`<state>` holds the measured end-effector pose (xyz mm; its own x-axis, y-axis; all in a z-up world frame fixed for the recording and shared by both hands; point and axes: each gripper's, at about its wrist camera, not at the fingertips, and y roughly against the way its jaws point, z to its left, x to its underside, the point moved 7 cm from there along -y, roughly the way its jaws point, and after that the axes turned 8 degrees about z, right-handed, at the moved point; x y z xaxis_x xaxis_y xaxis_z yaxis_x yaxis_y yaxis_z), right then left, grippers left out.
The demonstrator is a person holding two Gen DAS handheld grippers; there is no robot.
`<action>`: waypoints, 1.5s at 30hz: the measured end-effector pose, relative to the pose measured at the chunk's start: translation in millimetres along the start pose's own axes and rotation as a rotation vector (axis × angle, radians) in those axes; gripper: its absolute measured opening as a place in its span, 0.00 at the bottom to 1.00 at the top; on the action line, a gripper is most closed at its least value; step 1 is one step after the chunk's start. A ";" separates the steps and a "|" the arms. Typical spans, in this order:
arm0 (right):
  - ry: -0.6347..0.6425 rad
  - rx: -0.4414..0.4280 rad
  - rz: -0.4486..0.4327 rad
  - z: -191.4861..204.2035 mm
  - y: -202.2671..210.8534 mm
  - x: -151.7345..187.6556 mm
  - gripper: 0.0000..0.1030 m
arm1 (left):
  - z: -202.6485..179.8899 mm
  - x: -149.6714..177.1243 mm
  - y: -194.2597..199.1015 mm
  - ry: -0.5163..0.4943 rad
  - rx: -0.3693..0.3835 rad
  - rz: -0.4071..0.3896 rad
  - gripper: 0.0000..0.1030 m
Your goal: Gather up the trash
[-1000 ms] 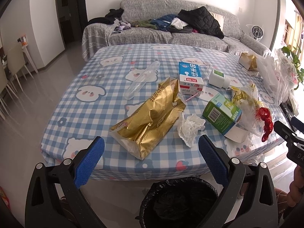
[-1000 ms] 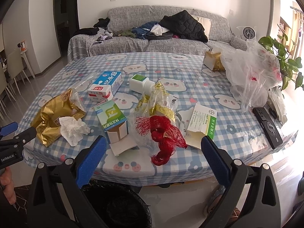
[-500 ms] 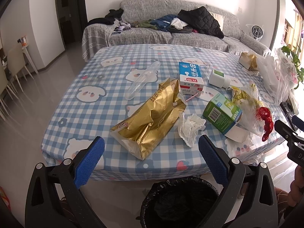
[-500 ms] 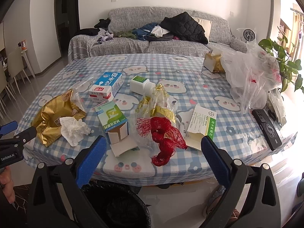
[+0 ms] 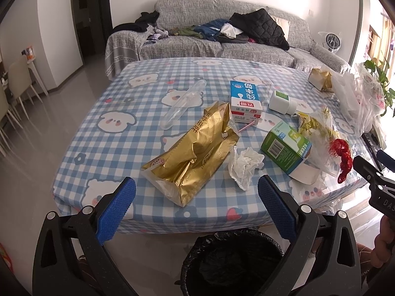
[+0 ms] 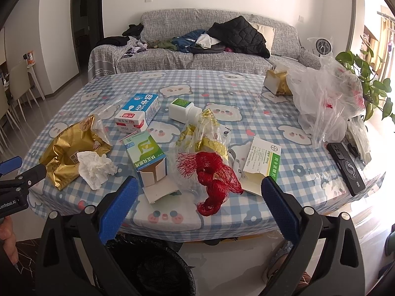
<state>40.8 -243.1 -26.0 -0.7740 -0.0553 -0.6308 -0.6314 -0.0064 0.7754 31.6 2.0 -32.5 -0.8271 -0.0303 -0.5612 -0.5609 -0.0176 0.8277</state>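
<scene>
Checked tablecloth littered with trash; black-lined bin below the near table edge, nothing collected.

I hold both grippers spread wide and empty: left gripper faces the gold bag just ahead, crumpled tissue ahead to its right; right gripper faces the red net directly ahead. Count: one gold bag, one tissue, one milk carton, two green cartons, one white bottle, one net. Risk, in my judgement: a phone lies far right among the trash and could be binned; the net may snag its clear wrapper.
</scene>
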 end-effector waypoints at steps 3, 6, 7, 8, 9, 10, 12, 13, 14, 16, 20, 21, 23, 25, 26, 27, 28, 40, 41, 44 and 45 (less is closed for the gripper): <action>0.002 0.001 0.000 0.3 0.0 0.1 0.93 | -1.0 0.9 -1.1 -0.002 0.002 0.004 0.94; 0.002 0.000 0.000 0.1 0.3 -0.1 0.93 | -1.3 1.2 -1.3 -0.003 0.002 0.004 0.94; 0.002 0.001 -0.001 0.4 0.2 -0.1 0.93 | -1.2 1.2 -1.2 -0.002 0.002 0.004 0.94; 0.002 0.001 0.000 0.6 0.0 0.0 0.93 | -1.1 1.2 -1.3 0.000 0.003 0.004 0.94; 0.002 0.001 0.000 0.4 -0.4 -0.1 0.93 | -1.2 1.3 -1.3 0.002 0.005 0.004 0.94; 0.004 0.002 0.001 0.0 -0.5 -0.1 0.93 | -2.0 1.6 -1.4 0.001 0.009 0.004 0.94; 0.003 0.001 0.000 0.7 -0.3 -0.1 0.93 | -3.6 2.5 -0.6 -0.002 0.010 0.003 0.94; 0.005 0.001 0.001 0.5 -0.5 0.0 0.93 | -4.2 2.9 -0.7 -0.004 0.009 0.002 0.94; 0.007 0.002 0.001 0.1 -0.8 0.0 0.93 | -4.3 2.8 -0.7 -0.003 0.010 0.004 0.94; 0.006 0.001 0.001 0.3 -1.0 0.0 0.93 | -4.9 3.0 -0.2 -0.002 0.014 0.003 0.94; 0.012 -0.002 0.001 4.0 -0.1 -0.4 0.93 | -6.3 2.8 1.9 -0.005 0.019 0.003 0.94; 0.018 -0.004 -0.001 5.0 0.6 -0.6 0.93 | -6.5 2.7 2.1 -0.007 0.016 0.001 0.94; 0.031 -0.010 -0.001 10.9 0.5 -1.3 0.93 | -4.7 1.6 0.5 -0.009 0.010 0.003 0.94; 0.053 -0.019 0.000 18.4 -1.8 -2.2 0.93 | -0.5 -0.2 -3.9 -0.004 0.002 0.012 0.94; 0.064 -0.024 0.002 22.9 -3.9 -2.8 0.93 | 2.9 -1.7 -8.4 0.000 0.001 0.024 0.94; 0.079 -0.033 0.008 27.3 -8.6 -3.6 0.93 | 5.3 -2.5 -11.4 0.002 0.000 0.032 0.94; 0.090 -0.036 0.014 32.1 -13.1 -4.0 0.93 | 8.9 -4.2 -15.8 0.011 0.002 0.043 0.94; 0.184 -0.062 0.092 72.7 -76.5 -13.6 0.88 | 31.7 -10.9 -82.0 -0.014 -0.024 0.161 0.91; 0.185 -0.070 0.097 74.5 -80.3 -14.6 0.88 | 33.0 -11.5 -86.1 -0.015 -0.028 0.166 0.91; 0.192 -0.069 0.100 77.4 -87.9 -18.9 0.88 | 34.9 -13.8 -95.7 -0.014 -0.024 0.171 0.90; 0.193 -0.068 0.101 78.3 -90.1 -19.7 0.88 | 34.7 -14.5 -99.2 -0.016 -0.019 0.177 0.89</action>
<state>109.3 -163.3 -85.8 -0.8058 -0.2495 -0.5371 -0.5413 -0.0577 0.8389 98.0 38.9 -106.6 -0.9133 -0.0188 -0.4069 -0.4062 -0.0321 0.9132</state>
